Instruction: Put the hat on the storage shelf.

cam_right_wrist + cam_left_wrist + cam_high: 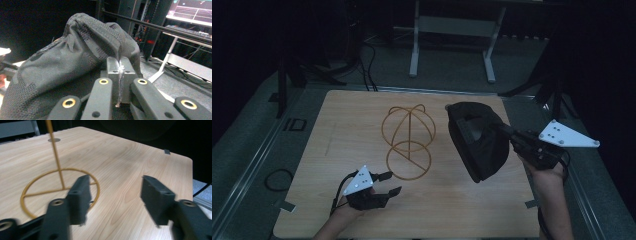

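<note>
cap (477, 140), a dark knitted one, hangs in the air just to the right of the wire stand (408, 141), and it is the largest thing in play above the wooden table (337, 125); it is lifted clear of the surface, likely so its open side can be brought over the stand's rounded top. the stand, a golden wire frame with a ball-shaped cage on a thin post and a ring base, sits upright near the table's middle, which leaves room on every side of it for both tools. the right gripper (119, 68), to the right of the stand, is clenched on a fold of the cap's edge, the fabric pinched tight between its closed jaws, so the rest of the cap droops from that one hold. the left gripper (388, 183) waits low in front of the stand, beside its ring base, jaws spread wide and grasping nothing; from there it could, i judge, steady the base or catch the cap's free rim.
</note>
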The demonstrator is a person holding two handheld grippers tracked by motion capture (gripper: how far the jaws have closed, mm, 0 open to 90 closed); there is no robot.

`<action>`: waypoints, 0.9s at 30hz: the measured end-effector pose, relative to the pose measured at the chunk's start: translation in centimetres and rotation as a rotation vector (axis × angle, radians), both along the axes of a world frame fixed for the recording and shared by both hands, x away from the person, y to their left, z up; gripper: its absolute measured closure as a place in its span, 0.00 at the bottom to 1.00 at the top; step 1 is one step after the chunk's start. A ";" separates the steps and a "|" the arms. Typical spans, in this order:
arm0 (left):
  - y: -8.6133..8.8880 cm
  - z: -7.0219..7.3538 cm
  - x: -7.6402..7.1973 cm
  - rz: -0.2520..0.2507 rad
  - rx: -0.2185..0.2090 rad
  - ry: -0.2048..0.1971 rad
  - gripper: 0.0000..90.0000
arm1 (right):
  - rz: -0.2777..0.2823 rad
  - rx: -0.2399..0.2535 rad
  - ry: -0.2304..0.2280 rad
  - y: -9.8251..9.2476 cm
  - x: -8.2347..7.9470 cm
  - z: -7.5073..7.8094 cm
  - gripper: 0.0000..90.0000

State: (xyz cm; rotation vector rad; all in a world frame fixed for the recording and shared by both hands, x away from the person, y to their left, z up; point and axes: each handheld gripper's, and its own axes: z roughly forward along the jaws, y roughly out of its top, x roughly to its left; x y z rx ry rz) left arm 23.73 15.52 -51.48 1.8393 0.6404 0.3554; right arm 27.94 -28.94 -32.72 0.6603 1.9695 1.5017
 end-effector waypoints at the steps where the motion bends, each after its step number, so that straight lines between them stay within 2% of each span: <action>1: 0.4 -0.3 0.0 0.018 0.012 -0.001 0.36 | 0.001 0.002 0.001 0.1 0.2 0.1 0.99; 3: 0.9 -0.6 0.0 0.028 0.010 0.001 0.29 | -0.003 0.003 0.001 0.2 0.4 0.2 0.99; 4: 1.5 -1.0 -0.1 0.060 0.014 0.000 0.29 | -0.010 0.004 0.002 0.4 0.7 0.3 0.99; 6: 2.2 -1.4 -0.2 0.091 0.017 0.006 0.20 | -0.017 0.001 0.002 0.9 1.4 0.6 0.99; 8: 2.8 -1.7 -0.3 0.132 0.027 0.008 0.16 | -0.014 -0.004 0.003 1.3 1.8 0.9 0.99; 10: 3.2 -2.0 -0.4 0.186 0.044 -0.009 0.14 | -0.019 -0.010 0.001 1.7 2.3 1.2 0.99; 12: 3.5 -2.3 -0.5 0.219 0.069 -0.018 0.07 | -0.023 -0.015 -0.003 2.2 2.7 1.5 0.99; 13: 3.7 -2.4 -0.6 0.233 0.064 -0.014 0.04 | -0.020 -0.015 -0.002 2.4 2.9 1.7 0.99; 15: 3.9 -2.4 -0.7 0.242 0.060 -0.007 0.03 | -0.018 -0.014 -0.003 2.7 3.1 1.8 0.99; 17: 4.7 -2.6 -0.9 0.286 0.075 -0.007 0.02 | -0.021 -0.014 -0.005 3.4 3.8 2.1 0.99; 22: 6.1 -2.9 -1.5 0.338 0.058 -0.002 0.02 | -0.030 -0.017 -0.006 4.7 5.1 2.6 0.99; 27: 7.1 -3.3 -2.0 0.398 0.069 0.012 0.00 | -0.035 -0.033 -0.020 6.2 5.8 3.4 0.99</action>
